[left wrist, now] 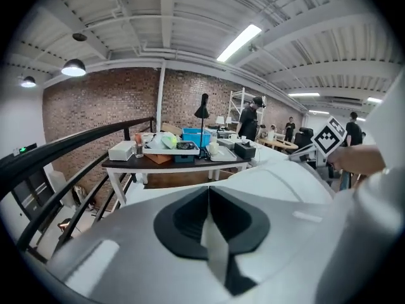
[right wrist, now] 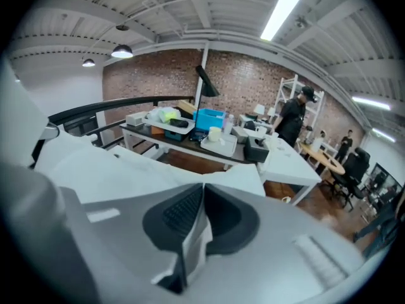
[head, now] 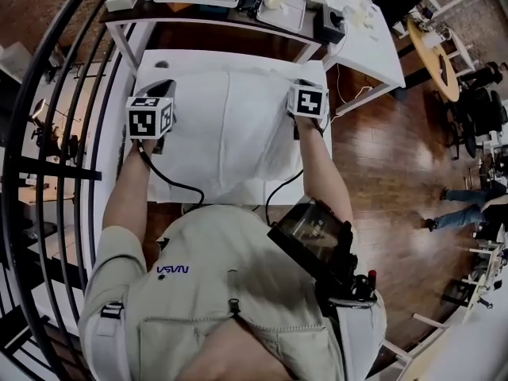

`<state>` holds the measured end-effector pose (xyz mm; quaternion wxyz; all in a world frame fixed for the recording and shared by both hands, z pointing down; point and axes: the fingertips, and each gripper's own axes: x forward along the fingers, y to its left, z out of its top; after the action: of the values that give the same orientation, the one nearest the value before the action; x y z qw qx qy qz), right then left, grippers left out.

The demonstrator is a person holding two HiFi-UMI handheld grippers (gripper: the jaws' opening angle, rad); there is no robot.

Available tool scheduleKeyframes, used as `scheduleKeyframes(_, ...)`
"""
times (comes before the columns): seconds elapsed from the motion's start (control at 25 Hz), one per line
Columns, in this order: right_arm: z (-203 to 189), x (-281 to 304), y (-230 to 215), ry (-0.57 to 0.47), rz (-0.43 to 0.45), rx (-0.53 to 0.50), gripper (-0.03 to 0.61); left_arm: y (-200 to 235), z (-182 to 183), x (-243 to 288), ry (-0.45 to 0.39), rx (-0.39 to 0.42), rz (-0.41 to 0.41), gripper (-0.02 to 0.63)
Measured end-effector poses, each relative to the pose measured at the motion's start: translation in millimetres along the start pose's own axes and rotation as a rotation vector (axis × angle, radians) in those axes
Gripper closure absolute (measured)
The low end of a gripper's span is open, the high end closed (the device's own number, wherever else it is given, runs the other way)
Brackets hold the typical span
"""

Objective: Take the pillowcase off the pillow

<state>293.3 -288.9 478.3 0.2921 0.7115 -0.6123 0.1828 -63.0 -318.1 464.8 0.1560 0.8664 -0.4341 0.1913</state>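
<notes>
Pillowcase [head: 230,133] spread flat on white table [head: 198,58], centre of head view. Left gripper [head: 161,92] at its 9 o'clock edge, jaws clenched on pinch of pillowcase fabric. Right gripper [head: 302,86] at 3 o'clock edge, likewise clenched on fabric fold. Cluttered desk [head: 238,16] at 12 o'clock.

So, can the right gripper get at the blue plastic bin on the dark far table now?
Probably not. The right gripper is shut on a fold of the white fabric pillowcase, and the blue plastic bin sits across a gap on the dark table behind.
</notes>
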Motion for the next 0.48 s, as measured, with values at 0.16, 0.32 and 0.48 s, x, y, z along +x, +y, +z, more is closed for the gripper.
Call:
scheduleKeyframes(0.16, -4.3, -6.7, -28.4, -0.008, -0.052, 0.035, 0.569, 13.1, 5.8, 0.5, -0.016, -0.028, 0.014, 0.603)
scheduleKeyframes(0.32, -23.2, 1.0, -27.7, 0.028, -0.049, 0.045, 0.569, 12.5, -9.8, 20.5, 0.023, 0.016, 0.03, 0.603)
scheduleKeyframes(0.48, -27.9, 10.6, -14.0, -0.006, 0.028, 0.057, 0.568, 8.4, -27.6, 44.3, 0.035, 0.068, 0.02, 0.601)
